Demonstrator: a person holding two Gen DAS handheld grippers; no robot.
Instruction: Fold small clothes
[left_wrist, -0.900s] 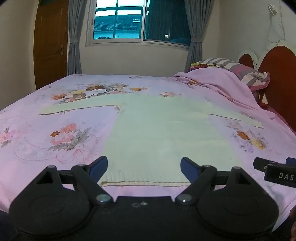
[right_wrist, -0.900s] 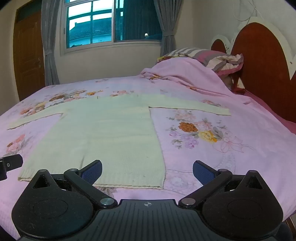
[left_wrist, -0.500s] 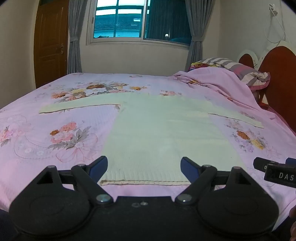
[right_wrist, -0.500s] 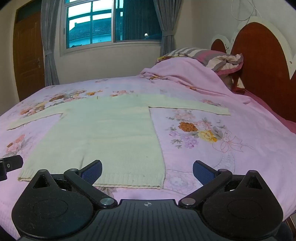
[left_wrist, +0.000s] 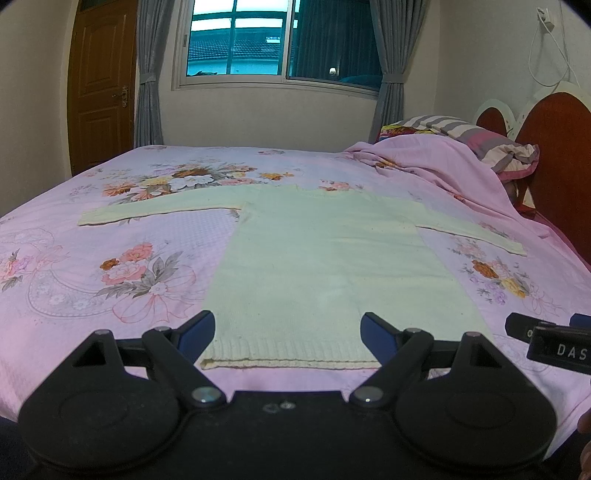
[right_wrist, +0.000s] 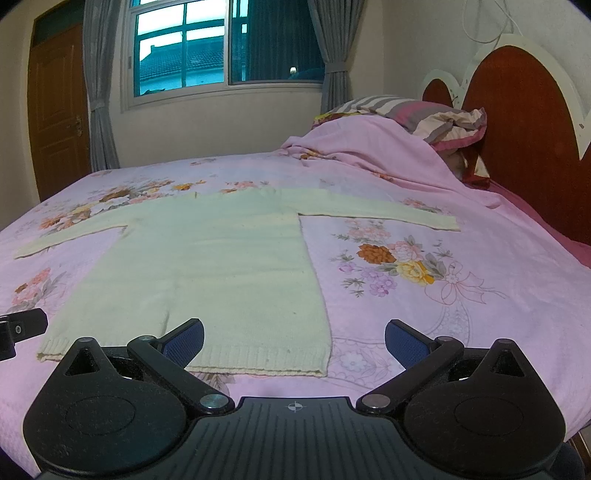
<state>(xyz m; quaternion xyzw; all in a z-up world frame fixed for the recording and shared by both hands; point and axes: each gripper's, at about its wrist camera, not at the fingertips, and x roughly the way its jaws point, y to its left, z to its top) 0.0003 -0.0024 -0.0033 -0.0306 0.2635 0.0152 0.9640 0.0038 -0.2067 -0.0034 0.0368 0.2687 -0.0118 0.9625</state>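
A pale cream knit sweater (left_wrist: 325, 266) lies flat on the pink floral bedspread (left_wrist: 122, 273), hem toward me and both sleeves spread out sideways. It also shows in the right wrist view (right_wrist: 221, 266). My left gripper (left_wrist: 288, 334) is open and empty, hovering just before the middle of the hem. My right gripper (right_wrist: 293, 338) is open and empty, just before the hem's right corner. The right gripper's tip shows at the right edge of the left wrist view (left_wrist: 554, 343).
A bunched pink blanket (right_wrist: 369, 147) and striped pillows (right_wrist: 424, 114) lie at the bed's head by the red wooden headboard (right_wrist: 524, 122). A window with grey curtains (left_wrist: 258, 48) and a wooden door (left_wrist: 99, 85) stand beyond the bed.
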